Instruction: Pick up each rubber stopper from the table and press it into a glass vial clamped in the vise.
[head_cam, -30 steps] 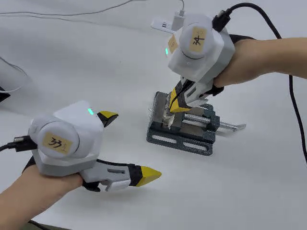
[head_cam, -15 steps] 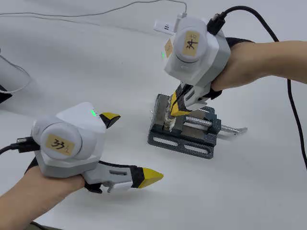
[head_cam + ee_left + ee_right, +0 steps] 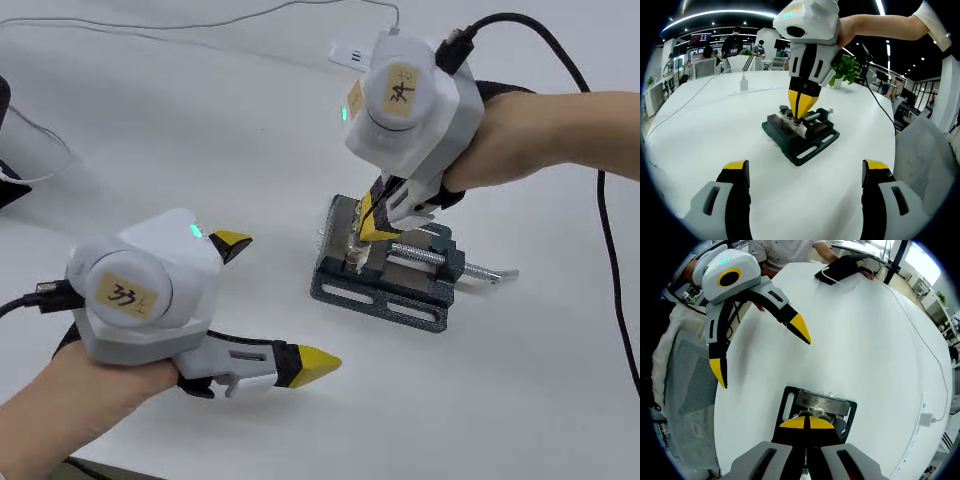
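Note:
A dark vise [image 3: 385, 280] [image 3: 801, 137] [image 3: 790, 407] sits on the white table and clamps a row of small glass vials [image 3: 352, 258] [image 3: 801, 129]. At least two vials carry dark stoppers [image 3: 784, 108]. My right gripper [image 3: 372, 229] [image 3: 802, 104] [image 3: 807, 423] points down onto the vials, its yellow tips pressed together and shut; whatever is under the tips is hidden. My left gripper [image 3: 272, 303] [image 3: 805, 167] [image 3: 761, 354] hovers to the left of the vise, open wide with nothing between its jaws.
A white charger plug [image 3: 350, 55] [image 3: 744, 83] with its cable lies beyond the vise. A black cable [image 3: 605, 200] trails from the right gripper. A dark object [image 3: 6, 185] sits at the table's left edge. A mesh chair [image 3: 930, 150] stands beside the table.
The picture has shifted slightly with the head. The right gripper stays shut over the vials in the vise, and the left gripper stays open to the left.

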{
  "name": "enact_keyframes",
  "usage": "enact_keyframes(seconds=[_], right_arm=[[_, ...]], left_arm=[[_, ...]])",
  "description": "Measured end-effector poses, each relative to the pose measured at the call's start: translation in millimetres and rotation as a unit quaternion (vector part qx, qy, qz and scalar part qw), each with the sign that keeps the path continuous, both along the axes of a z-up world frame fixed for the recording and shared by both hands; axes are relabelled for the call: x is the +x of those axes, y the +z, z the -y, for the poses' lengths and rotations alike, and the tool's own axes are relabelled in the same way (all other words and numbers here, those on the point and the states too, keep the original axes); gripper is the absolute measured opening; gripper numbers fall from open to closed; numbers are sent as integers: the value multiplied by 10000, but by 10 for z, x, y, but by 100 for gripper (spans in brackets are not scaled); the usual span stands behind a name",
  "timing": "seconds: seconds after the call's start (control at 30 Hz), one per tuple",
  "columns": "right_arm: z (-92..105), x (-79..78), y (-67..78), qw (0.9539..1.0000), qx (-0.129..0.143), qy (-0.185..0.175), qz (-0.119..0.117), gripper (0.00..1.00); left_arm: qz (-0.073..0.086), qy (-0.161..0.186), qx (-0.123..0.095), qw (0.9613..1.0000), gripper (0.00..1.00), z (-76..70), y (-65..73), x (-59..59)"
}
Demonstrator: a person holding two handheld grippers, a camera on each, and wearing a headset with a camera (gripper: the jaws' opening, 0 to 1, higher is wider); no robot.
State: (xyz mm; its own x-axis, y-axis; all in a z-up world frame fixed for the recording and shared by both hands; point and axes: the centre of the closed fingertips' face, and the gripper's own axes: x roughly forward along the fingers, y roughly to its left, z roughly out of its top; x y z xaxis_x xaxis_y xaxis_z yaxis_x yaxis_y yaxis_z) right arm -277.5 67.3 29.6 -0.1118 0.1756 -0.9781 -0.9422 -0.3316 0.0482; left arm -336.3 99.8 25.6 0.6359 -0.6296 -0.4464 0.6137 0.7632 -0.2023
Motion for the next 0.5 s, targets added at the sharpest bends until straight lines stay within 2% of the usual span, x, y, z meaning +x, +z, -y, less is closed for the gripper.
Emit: enact_keyframes(seconds=[0.03,0.07,0.13,0.23,0.3,0.33,0.37,0.4,0.5], right_arm=[[-16,18,-8,9999,54,-159,-40,0],[0,16,-7,9999,74,-73,-12,0],[-11,45,-20,9999,111,-122,24,0],[-1,63,-37,9999,16,-133,99,0],[2,56,-35,9999,-60,-11,154,0],[-3,55,-37,9997,-121,-120,168,0],[0,43,-28,9997,-139,26,222,0],[6,43,-26,9996,-132,-165,166,0],[24,29,-20,9997,-54,-121,200,0]], left_arm=[[2,3,-8,10000,92,3,4,1],[-2,0,-5,10000,92,5,6,1],[-4,-17,11,10000,92,7,2,4],[8,-30,37,10000,92,12,9,16],[17,-46,49,10000,92,21,32,21],[29,-47,44,10000,92,26,47,31],[33,-50,52,10000,92,30,57,34],[58,-57,67,9999,92,31,76,40],[84,-58,89,9999,93,27,118,51]])
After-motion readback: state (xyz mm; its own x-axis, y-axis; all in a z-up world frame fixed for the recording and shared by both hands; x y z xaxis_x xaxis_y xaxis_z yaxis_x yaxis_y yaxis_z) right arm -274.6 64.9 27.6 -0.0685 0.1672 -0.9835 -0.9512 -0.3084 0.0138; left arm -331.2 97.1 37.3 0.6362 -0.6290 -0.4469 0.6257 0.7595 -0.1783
